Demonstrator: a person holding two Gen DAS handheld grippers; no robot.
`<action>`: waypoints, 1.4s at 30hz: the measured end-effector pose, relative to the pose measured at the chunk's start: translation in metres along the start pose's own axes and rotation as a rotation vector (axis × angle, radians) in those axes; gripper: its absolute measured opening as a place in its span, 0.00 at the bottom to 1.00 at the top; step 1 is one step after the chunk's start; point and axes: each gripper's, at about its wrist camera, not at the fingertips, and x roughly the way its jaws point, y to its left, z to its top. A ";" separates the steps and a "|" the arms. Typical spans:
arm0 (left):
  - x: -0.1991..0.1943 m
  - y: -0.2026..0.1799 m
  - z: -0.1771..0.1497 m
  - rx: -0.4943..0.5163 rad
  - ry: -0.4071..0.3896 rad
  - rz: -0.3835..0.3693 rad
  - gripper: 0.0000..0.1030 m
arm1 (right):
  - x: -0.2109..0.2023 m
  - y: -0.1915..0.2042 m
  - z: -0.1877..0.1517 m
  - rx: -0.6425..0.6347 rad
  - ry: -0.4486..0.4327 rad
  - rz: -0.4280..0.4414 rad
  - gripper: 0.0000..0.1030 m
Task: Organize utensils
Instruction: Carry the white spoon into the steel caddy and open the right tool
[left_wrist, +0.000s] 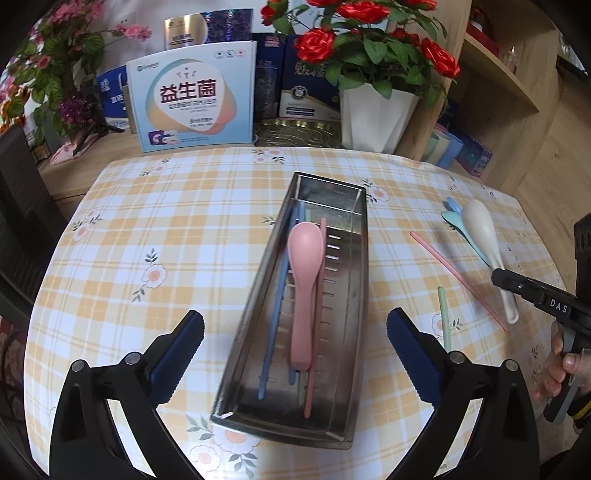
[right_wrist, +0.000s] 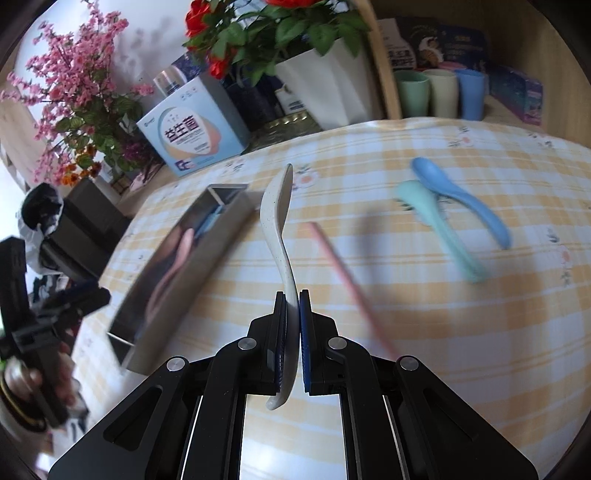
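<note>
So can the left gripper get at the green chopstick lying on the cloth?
Probably yes: the left gripper is open and empty, and the green chopstick lies uncovered beside its right finger, outside the metal tray.

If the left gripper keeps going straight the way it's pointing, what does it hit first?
Probably the pink spoon lying in the metal tray, which sits between the open left gripper fingers; depth is hard to judge.

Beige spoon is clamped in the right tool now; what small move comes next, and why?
Probably carry the beige spoon across to the metal tray and bring it over the open tray. The right tool grips its handle, the bowl hangs clear of the cloth, and the pink spoon already lies in the tray. The left tool is open and empty.
</note>
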 end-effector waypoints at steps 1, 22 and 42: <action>-0.001 0.002 -0.001 0.000 -0.004 0.005 0.94 | 0.004 0.007 0.002 0.010 0.014 0.011 0.07; -0.008 0.052 -0.016 -0.080 -0.018 0.045 0.94 | 0.093 0.123 0.033 0.095 0.249 0.053 0.07; -0.016 0.088 -0.023 -0.157 -0.010 0.096 0.94 | 0.145 0.144 0.021 0.272 0.372 0.080 0.09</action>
